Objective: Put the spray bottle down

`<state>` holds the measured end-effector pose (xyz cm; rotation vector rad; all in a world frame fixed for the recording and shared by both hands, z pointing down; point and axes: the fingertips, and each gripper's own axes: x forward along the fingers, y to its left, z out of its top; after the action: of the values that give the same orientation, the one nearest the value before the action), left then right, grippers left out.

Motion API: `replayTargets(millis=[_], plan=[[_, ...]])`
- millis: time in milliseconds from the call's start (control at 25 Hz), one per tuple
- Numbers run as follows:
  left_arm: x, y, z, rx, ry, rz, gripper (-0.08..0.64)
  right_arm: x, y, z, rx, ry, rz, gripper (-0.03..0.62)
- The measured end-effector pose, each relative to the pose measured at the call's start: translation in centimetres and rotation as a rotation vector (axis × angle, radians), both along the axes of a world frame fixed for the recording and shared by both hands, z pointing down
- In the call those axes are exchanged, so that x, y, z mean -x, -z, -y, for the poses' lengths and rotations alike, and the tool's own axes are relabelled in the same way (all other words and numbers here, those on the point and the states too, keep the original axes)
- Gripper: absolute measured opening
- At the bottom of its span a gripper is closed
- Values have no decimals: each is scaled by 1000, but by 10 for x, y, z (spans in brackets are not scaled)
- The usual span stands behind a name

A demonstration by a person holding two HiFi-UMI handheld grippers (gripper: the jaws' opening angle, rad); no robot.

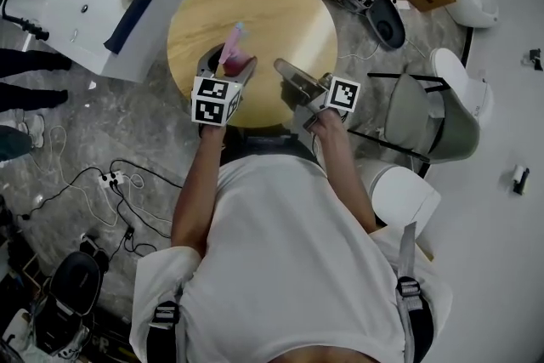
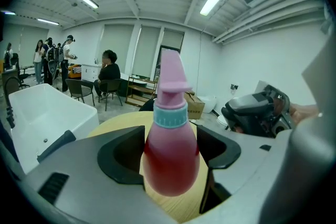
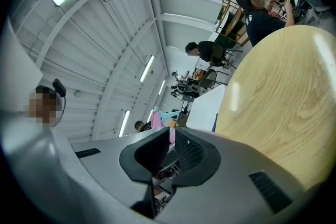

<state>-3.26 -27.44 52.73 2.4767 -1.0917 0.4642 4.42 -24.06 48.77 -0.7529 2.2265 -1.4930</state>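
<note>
Pink spray bottle [image 2: 171,155]: between the left jaws, over the round wooden table [image 1: 272,13]
Left gripper [image 1: 228,62]: clamped on the bottle's red body
Right gripper [image 1: 287,70]: jaws together, empty, above the table's near edge

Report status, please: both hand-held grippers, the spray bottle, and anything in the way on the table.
Left hand-held gripper shut on spray bottle, upright over round table. Right hand-held gripper shut, empty. Nothing seen in the way there.

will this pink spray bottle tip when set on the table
May tip: the spray bottle has a tall head over a narrow rounded body. Its smooth bulging sides might slip in the left tongs gripping it.
</note>
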Motion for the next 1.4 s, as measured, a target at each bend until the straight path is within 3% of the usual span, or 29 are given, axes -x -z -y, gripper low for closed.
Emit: replayTargets(millis=[320, 720, 1400], plan=[[-10, -23, 42, 54, 27, 38, 311, -9, -14, 39, 31, 19, 38, 35], [-38, -47, 94, 46, 60, 52, 311, -41, -34, 63, 81, 12, 75, 35], [-38, -104, 176, 87, 160, 92, 311, -45, -58, 106, 147, 28, 93, 35]])
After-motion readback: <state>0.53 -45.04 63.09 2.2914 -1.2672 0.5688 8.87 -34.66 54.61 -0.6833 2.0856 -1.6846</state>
